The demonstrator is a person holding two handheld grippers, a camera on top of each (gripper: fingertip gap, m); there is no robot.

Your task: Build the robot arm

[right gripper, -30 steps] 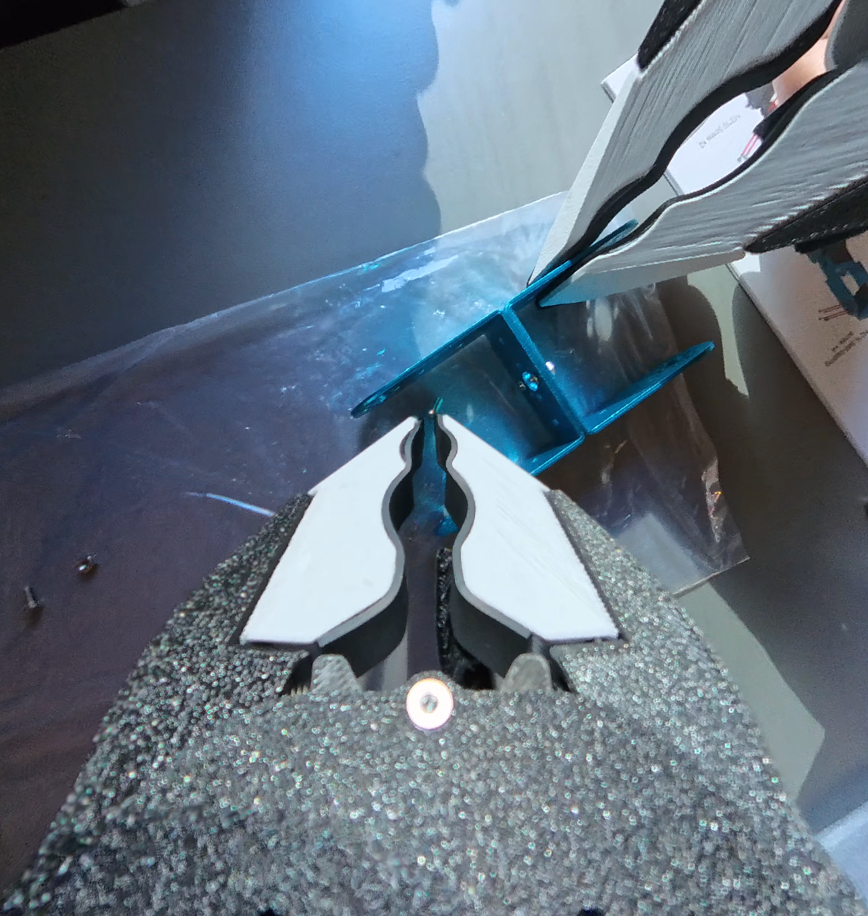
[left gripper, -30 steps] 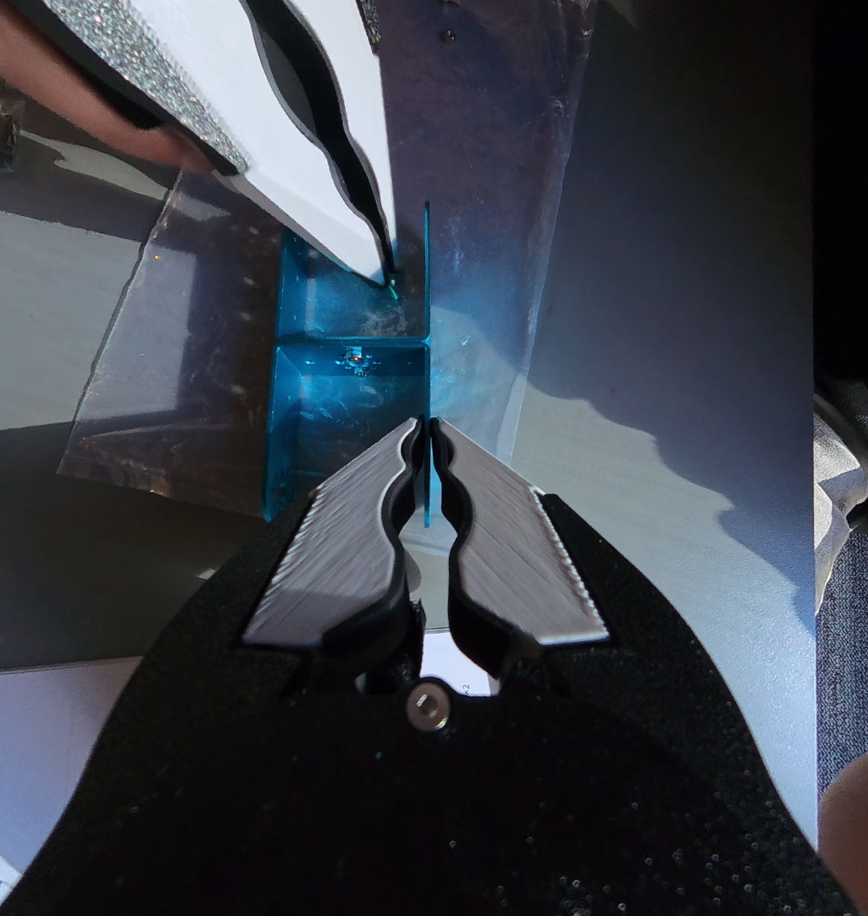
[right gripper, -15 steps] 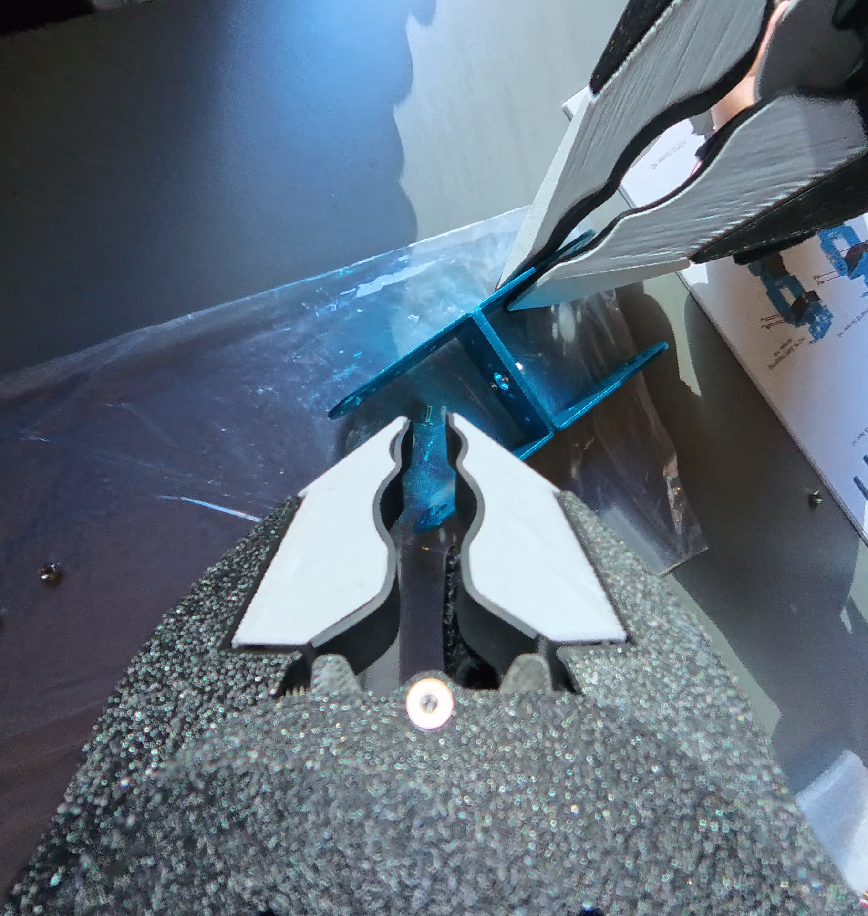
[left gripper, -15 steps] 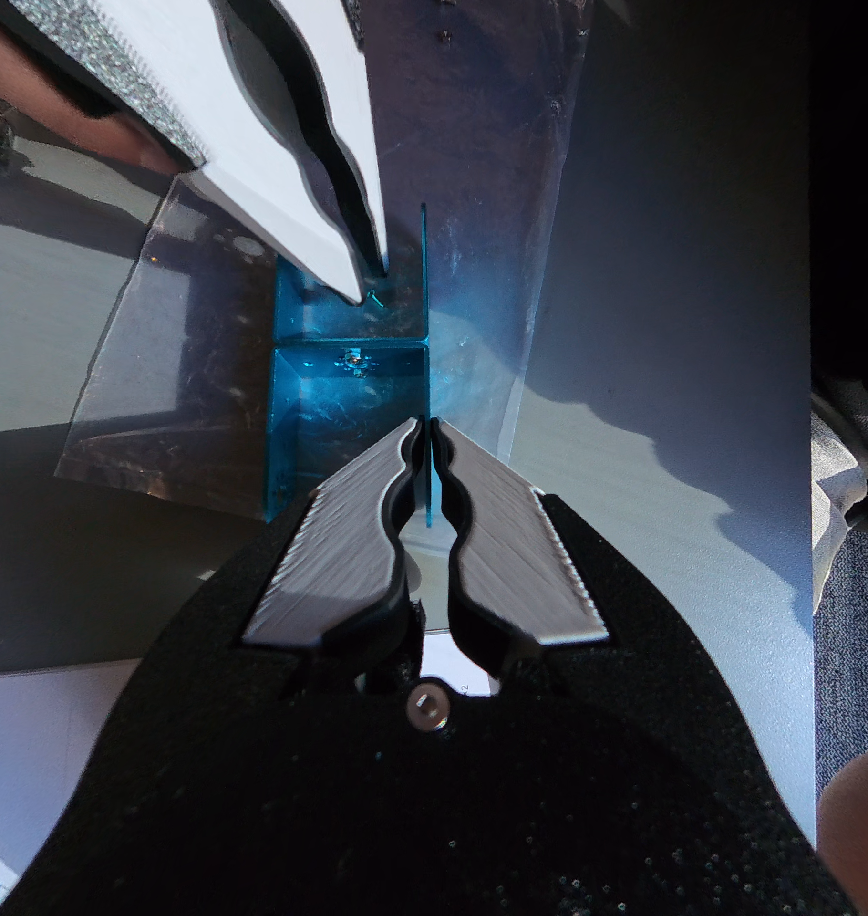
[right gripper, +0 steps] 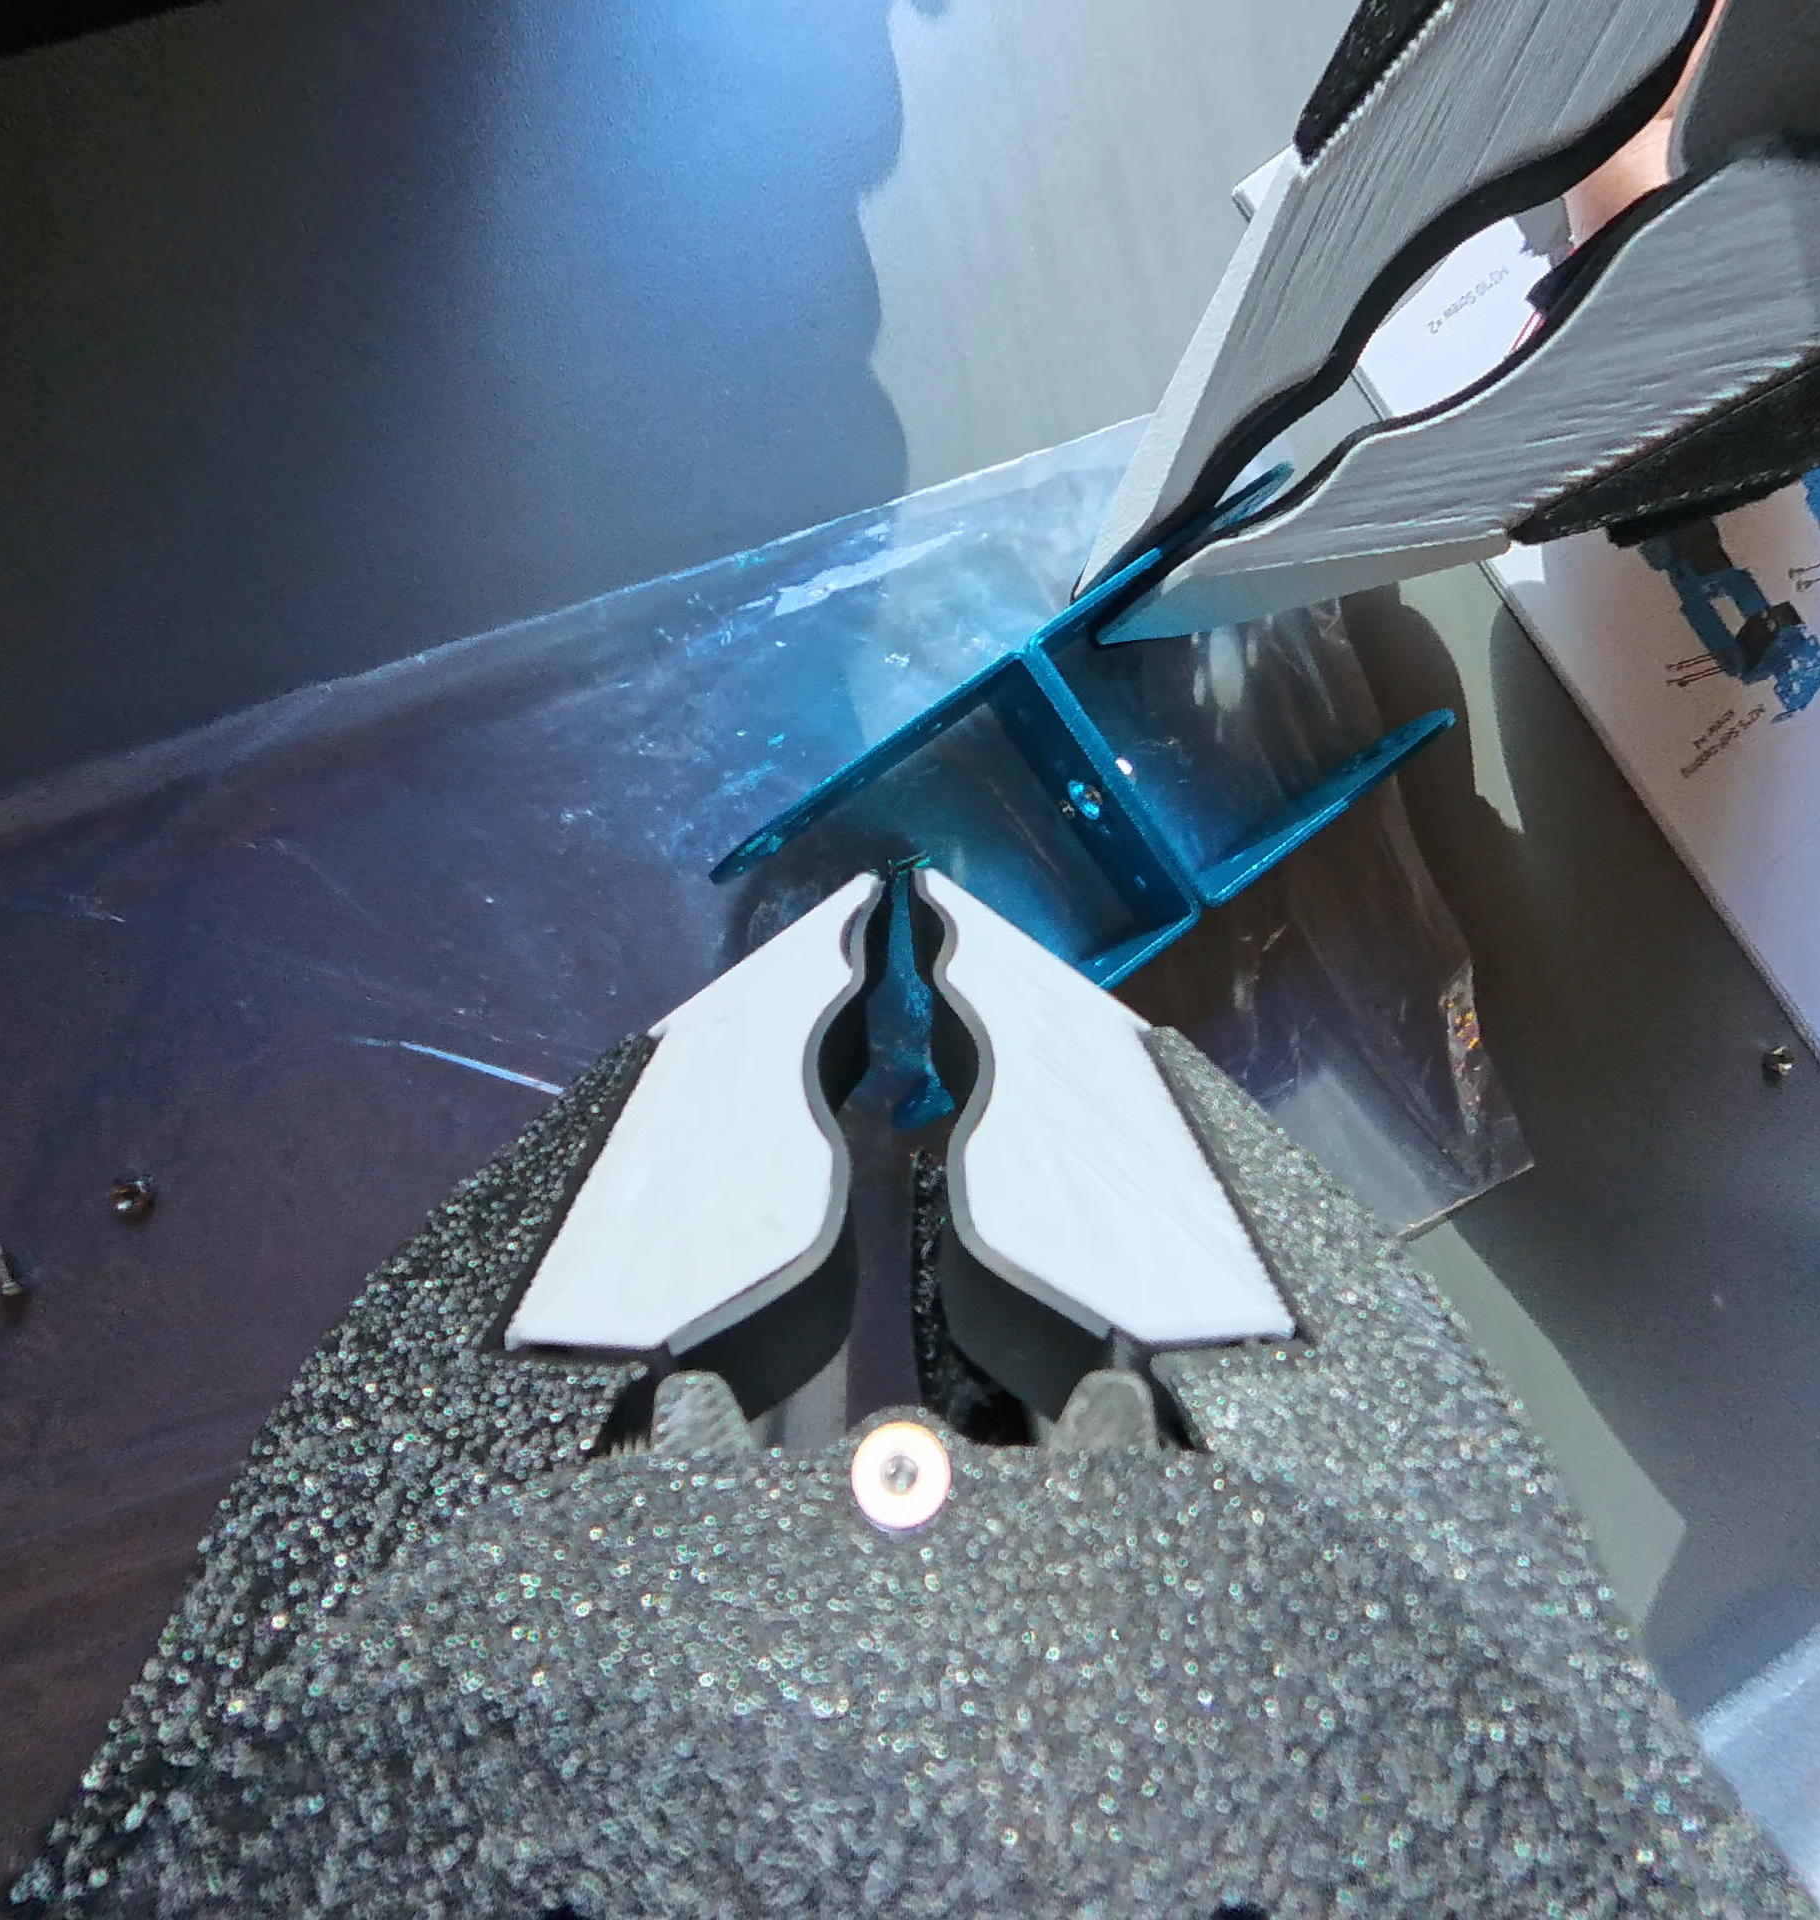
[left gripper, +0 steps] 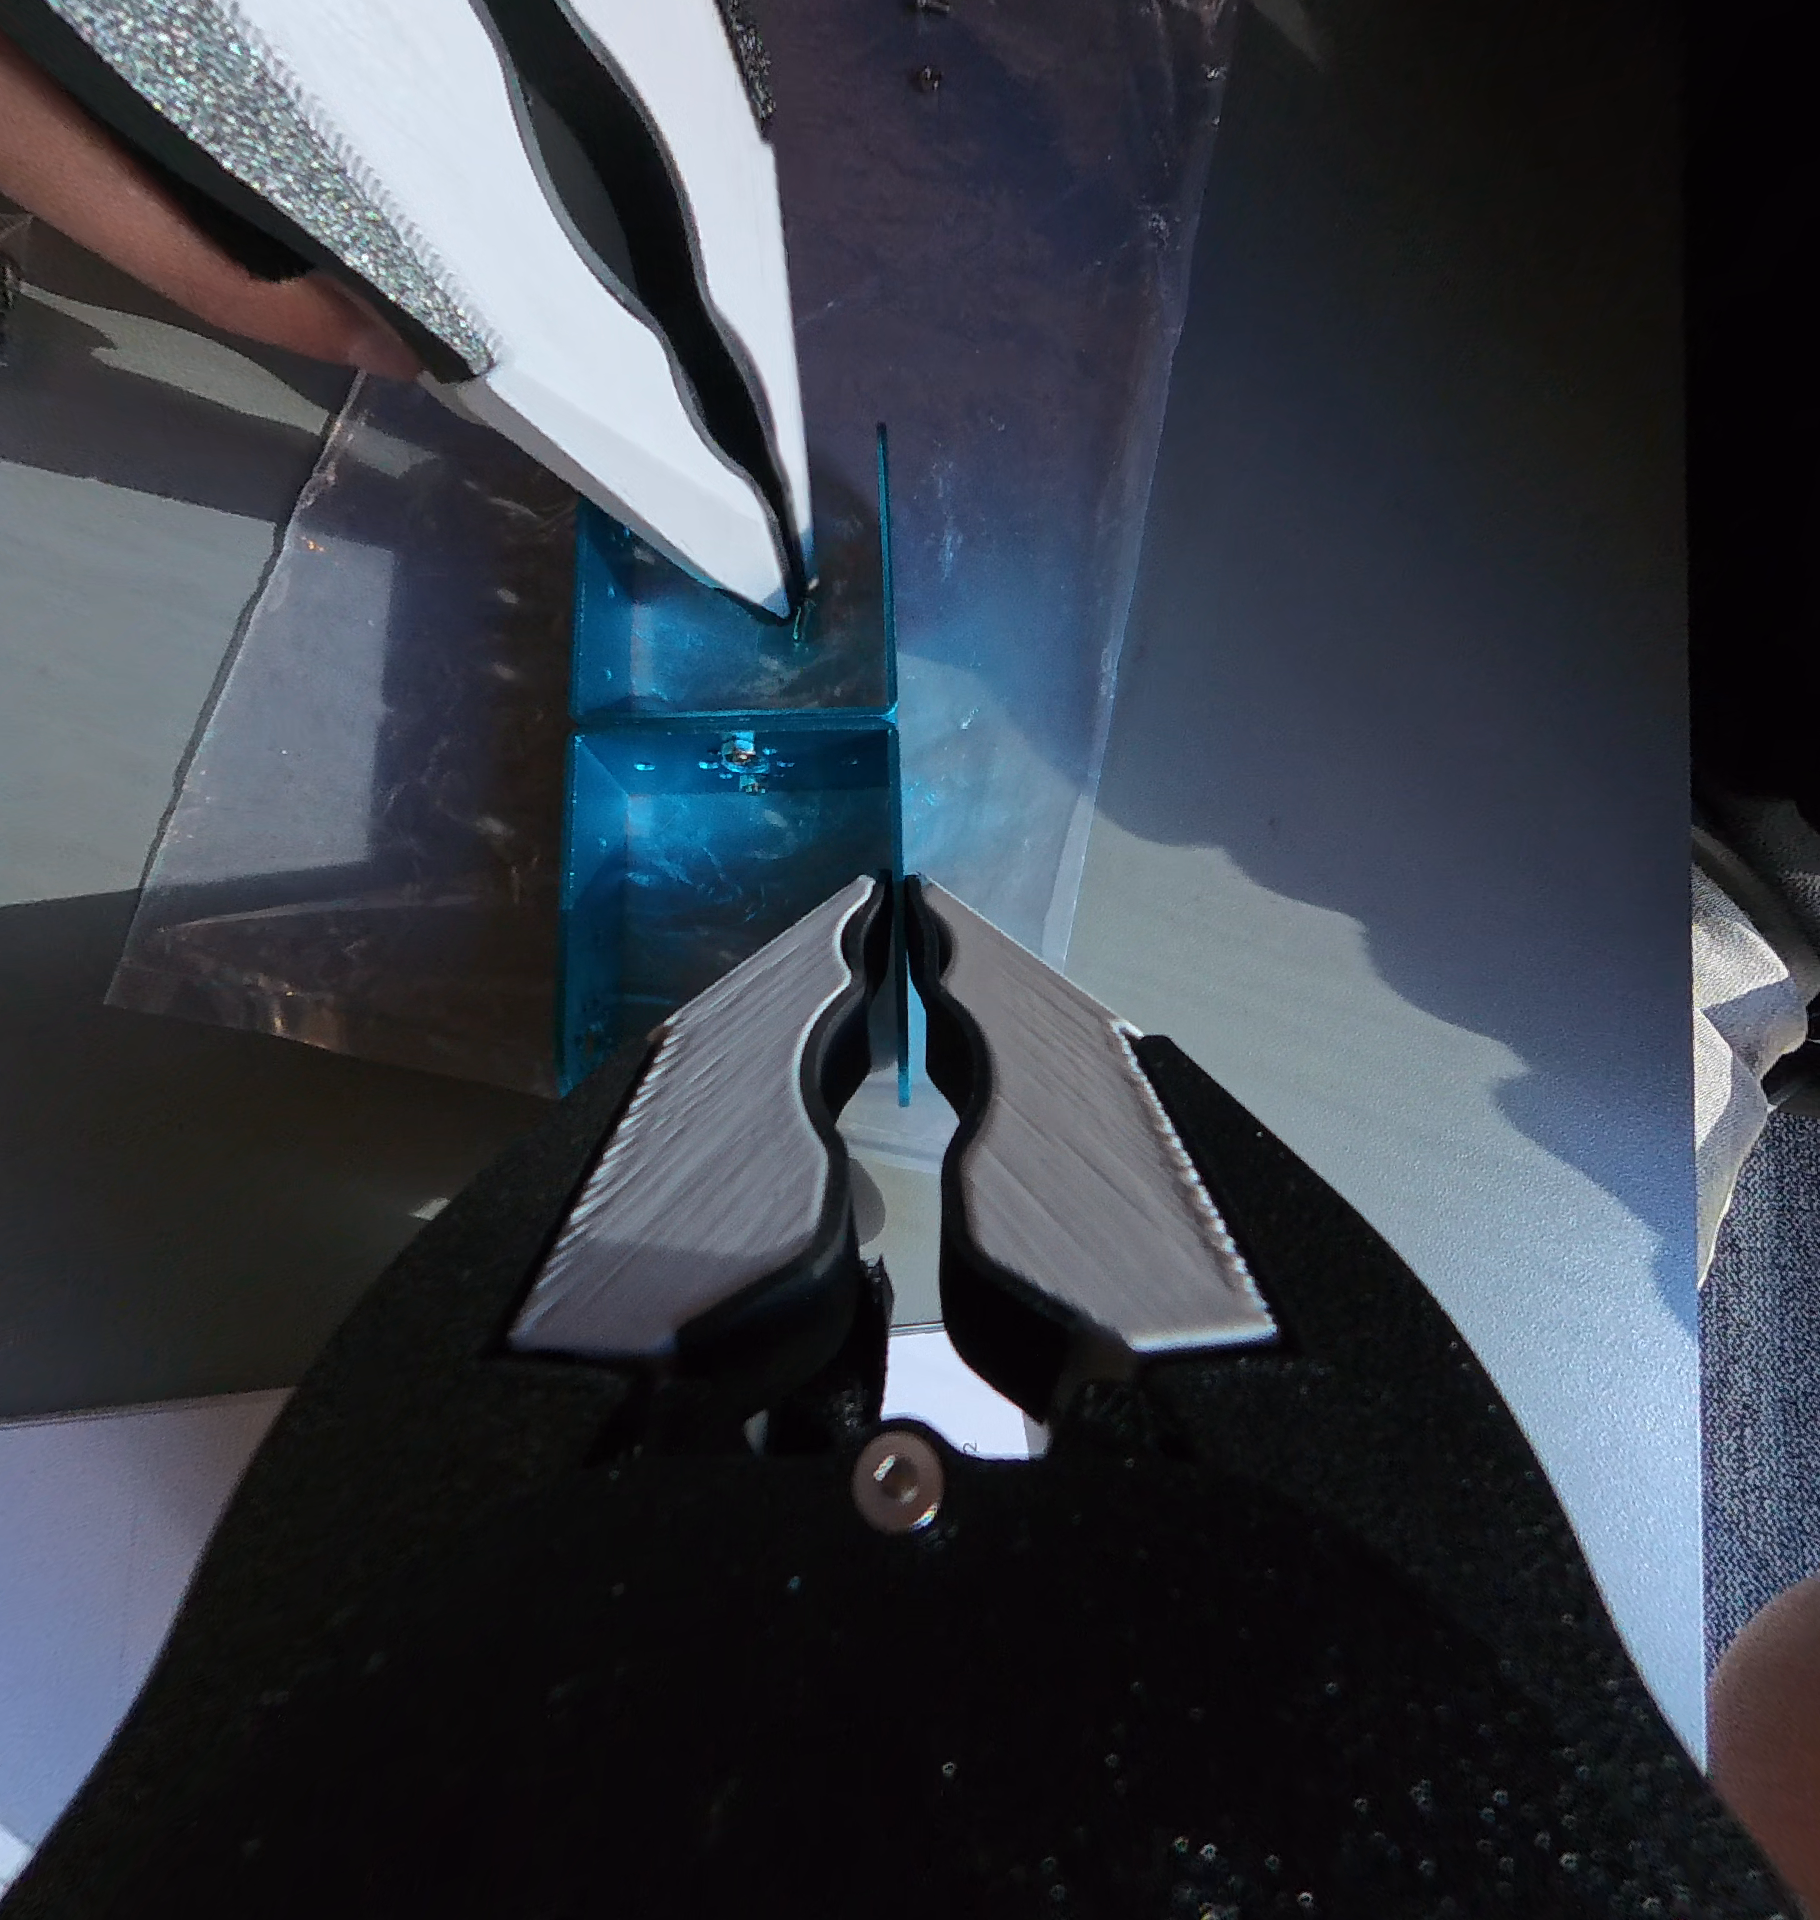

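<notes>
Left hand-held gripper (left gripper: 893, 883), frame centre, is clamped on one flange of the teal metal bracket (left gripper: 729, 821). Right hand-held gripper (right gripper: 895, 878), nearly closed, pinches a tiny fastener (right gripper: 908, 860) beside the bracket. Both sit over a clear plastic bag (right gripper: 470, 831) on the counter (right gripper: 366, 312).

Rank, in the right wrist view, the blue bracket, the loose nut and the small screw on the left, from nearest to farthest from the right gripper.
1. blue bracket, just ahead of the right gripper.
2. loose nut, lower left.
3. small screw, farther left, near the picture's edge.
</notes>
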